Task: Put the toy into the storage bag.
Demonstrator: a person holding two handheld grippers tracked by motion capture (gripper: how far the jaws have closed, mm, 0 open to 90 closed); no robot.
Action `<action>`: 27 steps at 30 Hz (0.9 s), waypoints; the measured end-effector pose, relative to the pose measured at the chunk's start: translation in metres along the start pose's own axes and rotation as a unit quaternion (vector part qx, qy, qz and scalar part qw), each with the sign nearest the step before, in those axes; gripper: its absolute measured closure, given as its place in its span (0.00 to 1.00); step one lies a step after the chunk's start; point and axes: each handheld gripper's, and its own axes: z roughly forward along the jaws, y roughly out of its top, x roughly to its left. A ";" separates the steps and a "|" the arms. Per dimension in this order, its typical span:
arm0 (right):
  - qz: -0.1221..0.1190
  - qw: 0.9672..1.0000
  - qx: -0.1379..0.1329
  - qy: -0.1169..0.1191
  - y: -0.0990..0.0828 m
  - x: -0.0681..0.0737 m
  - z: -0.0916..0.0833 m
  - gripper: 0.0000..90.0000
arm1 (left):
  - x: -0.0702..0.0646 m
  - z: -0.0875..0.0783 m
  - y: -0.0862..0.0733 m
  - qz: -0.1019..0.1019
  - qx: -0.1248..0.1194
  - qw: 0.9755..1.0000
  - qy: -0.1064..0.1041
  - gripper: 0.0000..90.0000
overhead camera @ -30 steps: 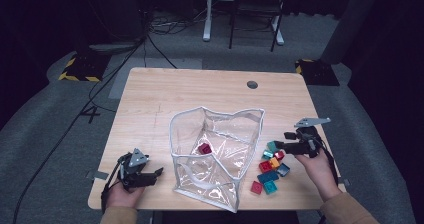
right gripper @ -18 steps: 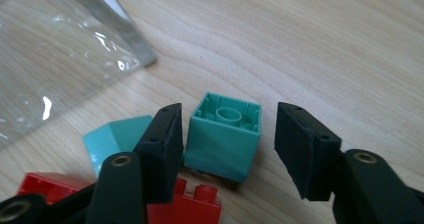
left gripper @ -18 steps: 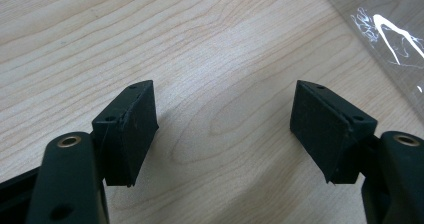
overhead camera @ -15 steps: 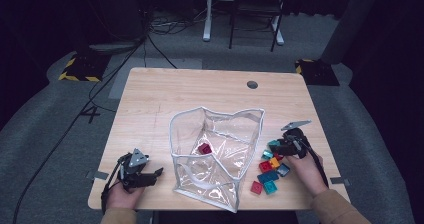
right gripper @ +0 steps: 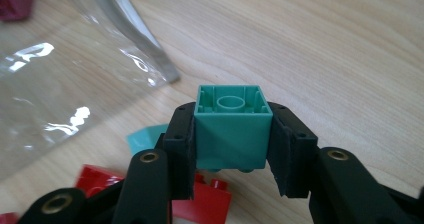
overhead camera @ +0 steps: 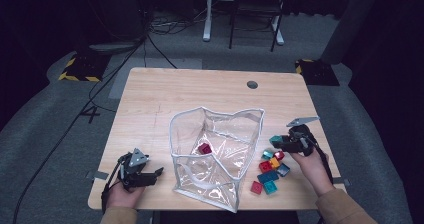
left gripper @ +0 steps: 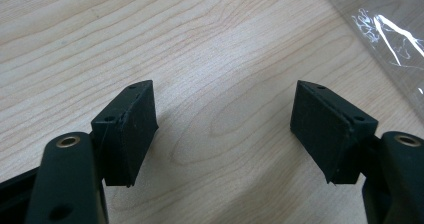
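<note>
Right gripper view puts the right gripper nearest, its jaws clamped on a teal block held hollow side up above the table, with red blocks and another teal piece beneath. From the high view, this gripper hangs over the block pile near the table's right edge, just beside the clear plastic bag. The left gripper rests by the near left corner, jaws wide apart over bare wood. Farther in, one dark red block lies inside the bag, which stands open at mid-table.
</note>
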 end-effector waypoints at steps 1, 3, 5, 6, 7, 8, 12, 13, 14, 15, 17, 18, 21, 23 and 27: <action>-0.002 1.000 -0.006 0.005 0.002 0.001 -0.005 0.65 | 0.000 0.000 0.000 -0.001 -0.001 1.000 0.000 0.30; 0.001 1.000 -0.017 0.014 0.006 0.003 -0.014 0.65 | 0.000 0.000 0.000 -0.001 -0.001 1.000 0.000 0.30; 0.006 0.999 -0.028 0.028 0.011 0.005 -0.024 0.65 | 0.000 0.000 0.000 -0.001 0.000 1.000 -0.001 0.30; 0.004 0.999 -0.031 0.032 0.013 0.007 -0.029 0.65 | 0.000 0.000 0.000 -0.001 0.000 1.000 0.000 0.30; 0.000 0.999 -0.033 0.037 0.016 0.008 -0.033 0.65 | 0.000 0.000 0.000 -0.001 0.000 1.000 0.000 0.30; -0.004 0.999 -0.034 0.042 0.019 0.010 -0.037 0.65 | 0.000 0.000 0.000 -0.002 0.000 1.000 0.000 0.30; -0.023 0.997 -0.043 0.052 0.029 0.018 -0.053 0.65 | 0.000 0.000 0.000 -0.001 0.000 1.000 0.000 0.30; -0.027 0.997 -0.045 0.055 0.032 0.021 -0.056 0.65 | 0.000 0.000 0.000 -0.001 0.000 1.000 0.000 0.30; -0.032 0.997 -0.049 0.060 0.036 0.024 -0.061 0.65 | 0.000 0.000 0.000 -0.002 0.000 1.000 0.000 0.30; -0.039 0.996 -0.054 0.067 0.042 0.028 -0.068 0.65 | 0.000 0.000 0.000 -0.002 0.000 1.000 0.000 0.30; -0.043 0.995 -0.057 0.072 0.045 0.030 -0.071 0.65 | 0.000 0.001 0.001 -0.002 0.000 1.000 0.001 0.30; -0.048 0.994 -0.060 0.076 0.050 0.034 -0.076 0.65 | 0.000 0.001 0.001 -0.003 0.000 1.000 0.001 0.29; -0.064 0.992 -0.067 0.085 0.061 0.041 -0.086 0.65 | 0.002 0.002 0.002 0.000 0.003 1.000 -0.001 0.28; -0.072 0.990 -0.071 0.094 0.071 0.047 -0.093 0.65 | 0.002 0.002 0.002 0.000 0.003 1.000 -0.001 0.26; -0.087 0.987 -0.079 0.106 0.090 0.059 -0.105 0.65 | 0.003 0.003 0.003 -0.001 0.003 1.000 -0.003 0.24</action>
